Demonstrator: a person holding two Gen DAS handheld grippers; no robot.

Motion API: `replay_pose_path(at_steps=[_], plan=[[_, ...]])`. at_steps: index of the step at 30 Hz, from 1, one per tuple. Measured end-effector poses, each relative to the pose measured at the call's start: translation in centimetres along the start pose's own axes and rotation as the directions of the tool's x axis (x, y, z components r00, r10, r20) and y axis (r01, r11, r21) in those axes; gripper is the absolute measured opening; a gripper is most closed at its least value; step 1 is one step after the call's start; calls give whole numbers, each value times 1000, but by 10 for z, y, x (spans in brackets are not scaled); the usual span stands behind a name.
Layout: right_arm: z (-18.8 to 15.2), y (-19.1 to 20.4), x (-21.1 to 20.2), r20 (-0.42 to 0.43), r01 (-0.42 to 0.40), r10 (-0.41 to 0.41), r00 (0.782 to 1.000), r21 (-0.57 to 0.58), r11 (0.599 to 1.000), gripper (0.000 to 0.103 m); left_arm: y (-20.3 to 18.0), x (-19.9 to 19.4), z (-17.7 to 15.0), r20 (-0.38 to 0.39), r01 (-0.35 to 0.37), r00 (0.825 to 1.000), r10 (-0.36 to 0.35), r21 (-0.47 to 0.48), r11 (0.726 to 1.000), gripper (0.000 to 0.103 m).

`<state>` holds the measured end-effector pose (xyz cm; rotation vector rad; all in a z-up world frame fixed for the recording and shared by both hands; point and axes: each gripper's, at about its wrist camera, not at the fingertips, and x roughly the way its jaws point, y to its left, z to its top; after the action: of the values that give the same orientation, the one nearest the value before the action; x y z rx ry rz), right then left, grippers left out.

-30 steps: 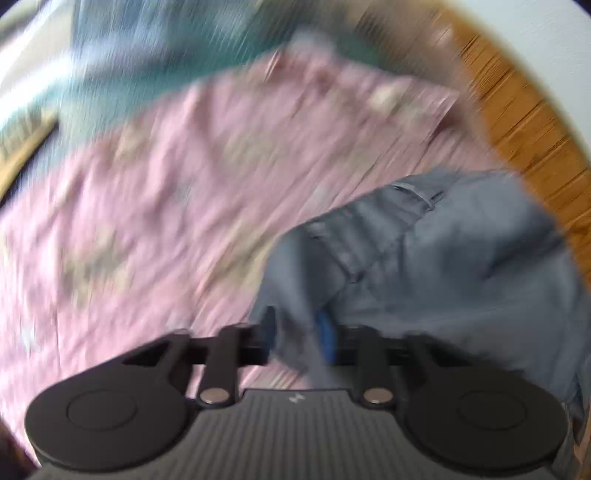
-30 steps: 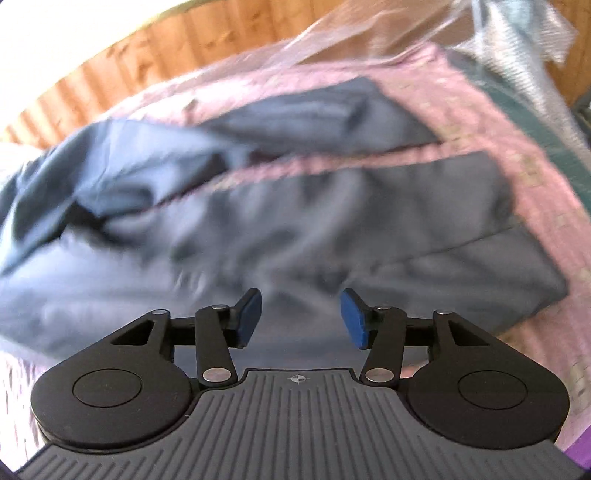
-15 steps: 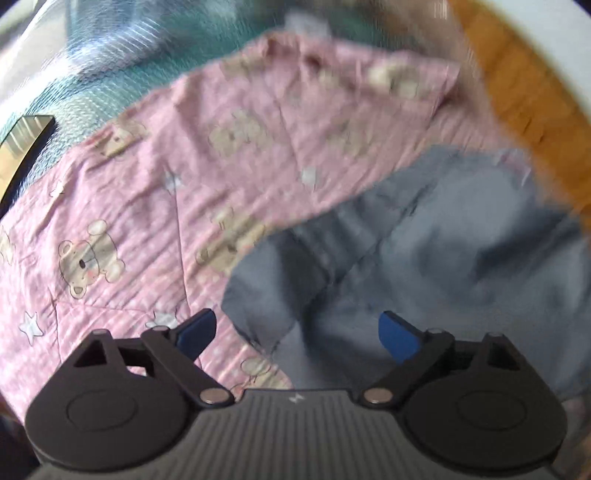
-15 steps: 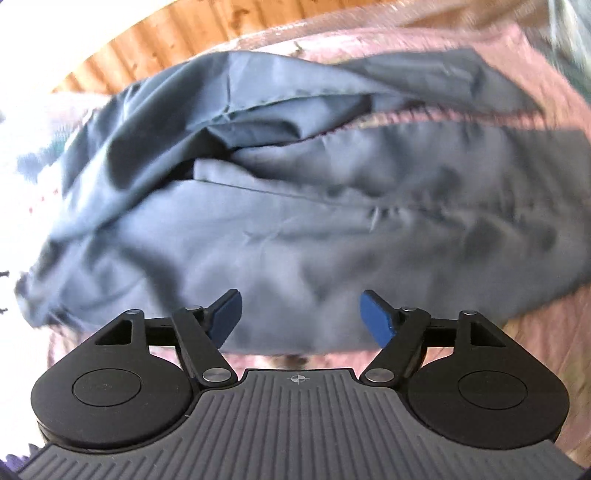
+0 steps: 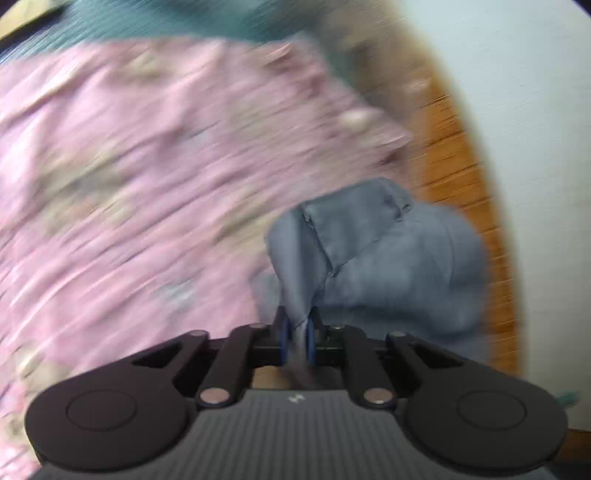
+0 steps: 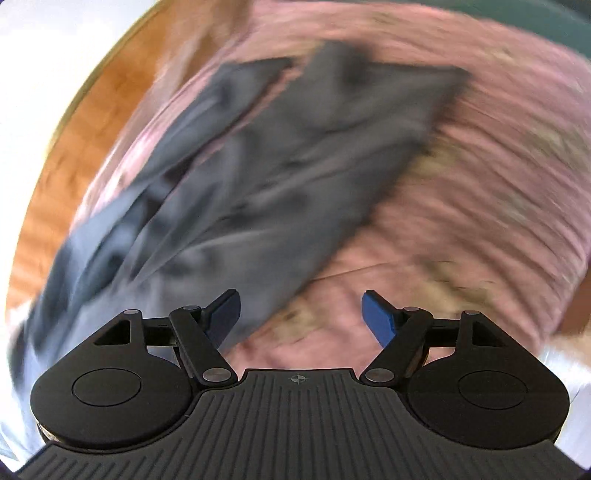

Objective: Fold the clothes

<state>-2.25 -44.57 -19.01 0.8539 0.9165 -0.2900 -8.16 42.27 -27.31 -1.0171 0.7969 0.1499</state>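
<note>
Left wrist view, far left: pink printed sheet (image 5: 129, 192), badly smeared by motion, spread wide across the picture. Teal fabric (image 5: 177, 22) bunched along the top beyond it. Further right, bare orange wood (image 5: 454, 162) running down the sheet's edge, then a pale wall (image 5: 535, 110).

Low centre: left gripper (image 5: 296, 334), jaws just closed nearly together, blue pads (image 5: 283, 338) pinching a fold of the grey garment (image 5: 376, 266). Cloth caught squarely between them, rising from the grip into a rumpled hump with a stitched seam showing, draped off to the right over the sheet's edge towards the wood.

Right wrist view, left side: the same orange wood (image 6: 81, 133) curving round, white brightness beyond. Then the grey garment (image 6: 266, 173) lying long and diagonal on the pink sheet (image 6: 480, 166), near end low at the left, far end up towards the top right, creased and partly doubled over itself. All blurred.

Bottom: right gripper (image 6: 301, 315) gaping wide, nothing gripped. Left blue pad (image 6: 225, 312) hanging over the garment's lower edge, right blue pad (image 6: 376, 315) over bare pink sheet. Whether either pad touches cloth: impossible to tell through the blur.

No baskets, boxes or drawers anywhere in either view.
</note>
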Motion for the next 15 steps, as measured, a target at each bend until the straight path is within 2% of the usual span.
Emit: replay_pose_path(at_steps=[2, 4, 6, 8, 9, 10, 11, 12, 13, 15], plan=[[11, -18, 5, 6, 1, -1, 1000, 63, 998, 74, -1, -6, -7, 19, -43, 999, 43, -39, 998, 28], [25, -28, 6, 43, -19, 14, 999, 100, 995, 74, -5, -20, -10, 77, -105, 991, 111, -78, 991, 74], [40, -33, 7, 81, -18, 9, 997, 111, 994, 74, -11, -26, -11, 111, -144, 981, 156, -106, 984, 91], [55, -34, 16, 84, -5, -3, 996, 97, 995, 70, -19, -24, -8, 102, -157, 980, 168, -111, 981, 88], [62, -33, 22, 74, 0, -6, 997, 84, 996, 59, -24, -17, -7, 84, -179, 979, 187, -90, 980, 77], [69, -32, 28, 63, 4, -8, 998, 71, 997, 26, -29, -10, -6, 65, -202, 976, 206, -70, 977, 58], [76, -30, 35, 53, 8, -11, 999, 58, 998, 12, -34, -4, -6, 49, -226, 972, 228, -48, 973, 46], [82, -26, 40, 38, 23, -24, 999, 28, 999, 9, -35, -1, -6, 41, -263, 964, 264, -25, 964, 34], [86, -24, 43, 25, 44, -44, 999, 1, 999, 3, -36, 1, -7, 33, -297, 954, 297, -5, 955, 27], [90, -21, 46, 7, 98, -98, 995, -42, 994, 0, -33, -3, -8, 21, -310, 950, 311, -25, 950, 26]])
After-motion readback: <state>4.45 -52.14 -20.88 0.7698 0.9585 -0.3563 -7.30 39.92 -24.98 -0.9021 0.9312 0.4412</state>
